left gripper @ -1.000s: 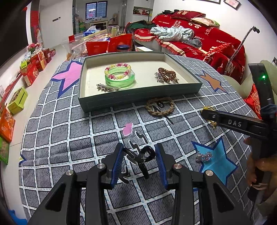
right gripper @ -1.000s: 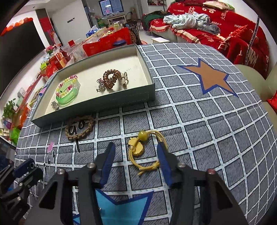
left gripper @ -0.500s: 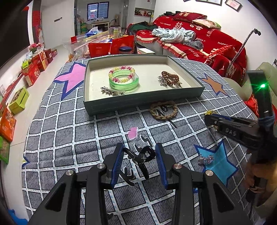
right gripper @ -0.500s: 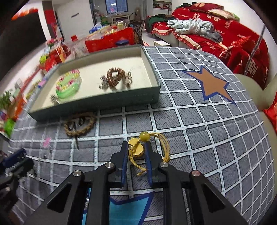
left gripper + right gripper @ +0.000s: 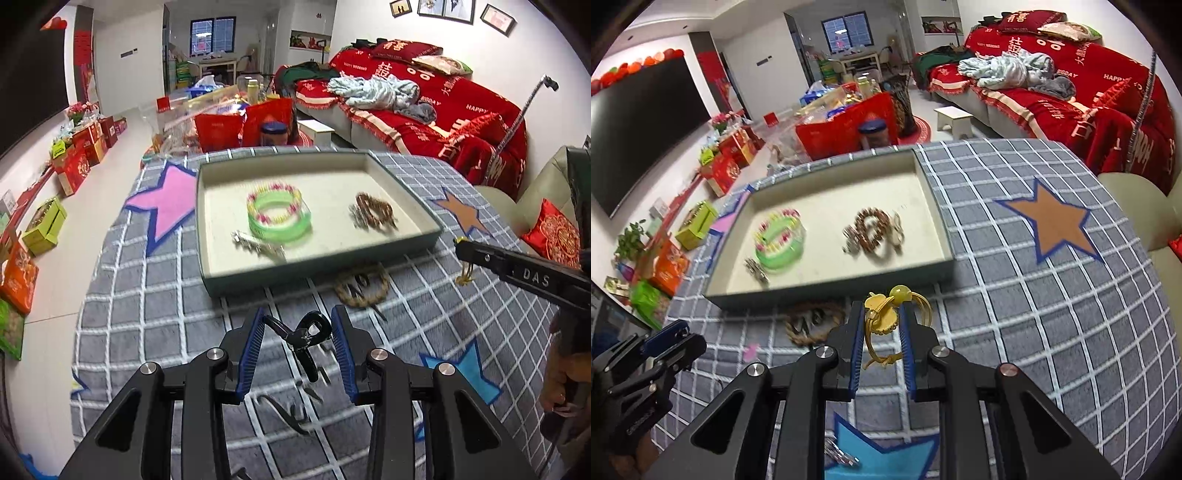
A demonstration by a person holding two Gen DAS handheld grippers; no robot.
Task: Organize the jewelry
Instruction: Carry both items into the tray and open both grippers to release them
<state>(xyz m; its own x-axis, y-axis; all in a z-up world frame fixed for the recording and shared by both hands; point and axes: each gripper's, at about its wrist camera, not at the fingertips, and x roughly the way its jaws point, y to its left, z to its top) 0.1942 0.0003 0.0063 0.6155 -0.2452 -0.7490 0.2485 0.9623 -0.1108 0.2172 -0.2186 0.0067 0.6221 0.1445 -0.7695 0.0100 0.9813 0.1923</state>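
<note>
Tray [image 5: 945, 236] holds bangle [image 5: 779, 243], beads [image 5: 871, 232]; right hand-held gripper [image 5: 881, 325] pinches yellow cord [image 5: 881, 317]; left [image 5: 295, 332] grips clip [image 5: 306, 332].

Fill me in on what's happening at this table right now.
A person with a gripper in each hand is sorting jewelry into the tray. The right gripper is shut on the yellow cord pendant, lifted near the tray's front wall. The left gripper holds the black hair claw between its fingers. A green bangle and brown bead bracelet already lie inside; a woven bracelet remains outside.
</note>
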